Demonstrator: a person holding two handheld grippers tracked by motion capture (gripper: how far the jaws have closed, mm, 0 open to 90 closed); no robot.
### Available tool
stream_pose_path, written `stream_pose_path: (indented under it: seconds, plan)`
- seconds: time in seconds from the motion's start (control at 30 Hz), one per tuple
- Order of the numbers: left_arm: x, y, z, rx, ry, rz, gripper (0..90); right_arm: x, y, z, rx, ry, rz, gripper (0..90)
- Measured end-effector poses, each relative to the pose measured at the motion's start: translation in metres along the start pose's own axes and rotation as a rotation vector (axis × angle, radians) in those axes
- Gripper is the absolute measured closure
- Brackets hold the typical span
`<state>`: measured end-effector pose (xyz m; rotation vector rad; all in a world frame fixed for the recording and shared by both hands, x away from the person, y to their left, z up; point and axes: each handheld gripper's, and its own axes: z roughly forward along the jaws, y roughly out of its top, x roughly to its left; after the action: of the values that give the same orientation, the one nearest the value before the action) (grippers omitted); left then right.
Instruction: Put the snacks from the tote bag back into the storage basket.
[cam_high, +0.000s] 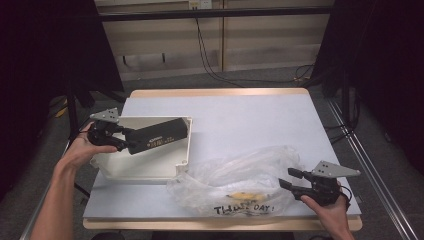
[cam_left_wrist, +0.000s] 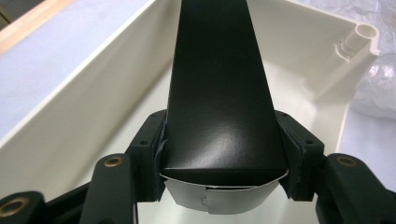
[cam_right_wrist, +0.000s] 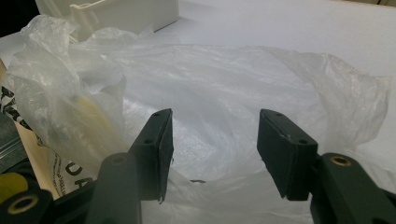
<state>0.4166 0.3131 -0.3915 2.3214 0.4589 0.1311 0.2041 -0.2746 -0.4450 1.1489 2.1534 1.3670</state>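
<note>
Black card box (cam_left_wrist: 219, 93), long and narrow, is clamped at its near end between the pads of the left gripper (cam_left_wrist: 223, 154); one pad presses each long side, and a white end flap shows just below the fingertips. From the pads the box runs forward over the open white plastic tray (cam_high: 150, 165), its far end above the tray's far wall in the high view. Whether it touches the tray floor cannot be told.

Judged step: lowering the box into the tray. Recommended: keep the clamp firm, bring the far end down inside the walls first, level the box, and part the pads only once it rests flat, clear of the corner post (cam_left_wrist: 355, 42).

Right gripper (cam_right_wrist: 215, 154) has its fingers apart with nothing pressed between them; thin clear plastic bag (cam_right_wrist: 233, 74) lies just beyond and beneath the fingertips on the table (cam_high: 260, 120). It should hold off.
</note>
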Motion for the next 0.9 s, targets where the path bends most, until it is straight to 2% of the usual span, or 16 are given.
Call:
stream_pose_path:
  seconds: [0.07,0.13,0.23,0.27,0.33,0.4,0.6,0.67,0.77,0.83,0.9]
  plan:
    - [0.0,0.001,0.004,0.026,-0.009,0.026,43.5,0.0,0.0,0.001,-0.002,0.0,0.002,45.7]
    - [0.0,0.001,0.006,0.033,-0.011,0.026,43.5,0.0,0.0,0.0,-0.001,0.0,0.0,45.7]
    - [0.002,-0.002,0.008,0.017,-0.022,0.006,43.5,0.0,0.0,-0.001,0.001,-0.002,0.003,45.7]
    - [0.002,-0.003,0.009,0.013,-0.013,0.007,43.5,-0.001,0.0,-0.001,-0.001,0.0,0.004,45.7]
    - [0.004,-0.003,0.009,0.023,-0.02,0.025,43.5,-0.001,0.0,-0.001,-0.003,-0.001,0.003,45.7]
    - [0.005,-0.005,0.012,0.013,-0.016,0.018,43.5,-0.001,0.0,-0.001,-0.003,-0.001,0.004,45.7]
    - [0.01,-0.008,0.021,0.055,-0.014,0.044,43.5,-0.001,0.001,-0.001,-0.004,-0.001,0.001,45.7]
    - [0.01,-0.01,0.023,0.047,-0.014,0.045,43.4,-0.001,0.0,-0.001,-0.004,-0.002,0.002,45.7]
    - [0.011,-0.01,0.026,0.066,-0.011,0.068,43.3,-0.002,0.0,-0.001,-0.001,-0.001,0.004,45.7]
    - [0.012,-0.01,0.026,0.067,-0.02,0.058,43.3,-0.001,0.0,0.0,-0.002,0.001,0.003,45.7]
    - [0.013,-0.008,0.027,0.071,-0.01,0.059,43.3,-0.001,0.001,0.0,0.001,0.0,0.004,45.7]
